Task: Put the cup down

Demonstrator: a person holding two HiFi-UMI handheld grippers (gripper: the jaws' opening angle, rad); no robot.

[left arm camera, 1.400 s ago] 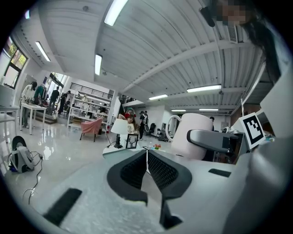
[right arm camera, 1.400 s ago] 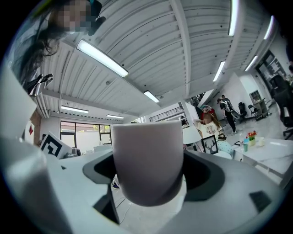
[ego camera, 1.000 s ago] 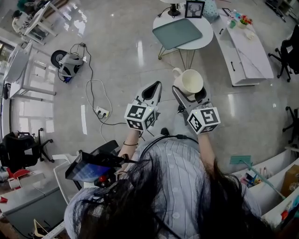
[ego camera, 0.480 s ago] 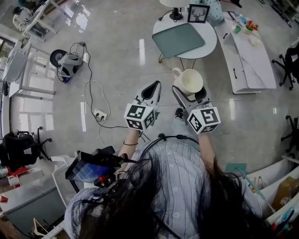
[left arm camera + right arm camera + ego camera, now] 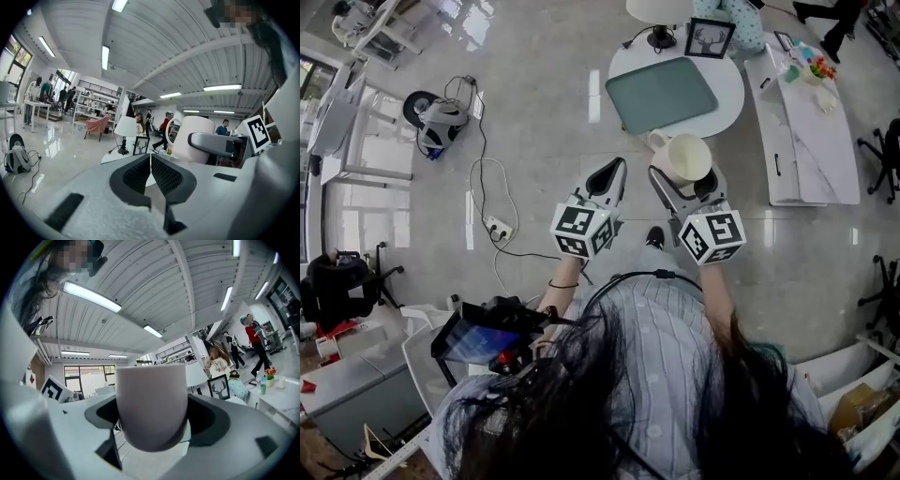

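So far the cup (image 5: pixel 687 157) is only held aloft: the right claw (image 5: pixel 682 185) pinches it upright, with the round surface (image 5: pixel 727 89) and its tray (image 5: pixel 667 92) just ahead. The left claw (image 5: pixel 607 178), pressed together and empty, hangs beside. Setting down is not yet done.

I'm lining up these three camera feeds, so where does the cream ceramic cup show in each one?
Head view: the cream ceramic cup is upper centre-right, just below the round white table.
Left gripper view: the cup is right of centre, handle on its left.
Right gripper view: the cup is dead centre, clamped by the right gripper.
Shared landmark: the framed deer picture.
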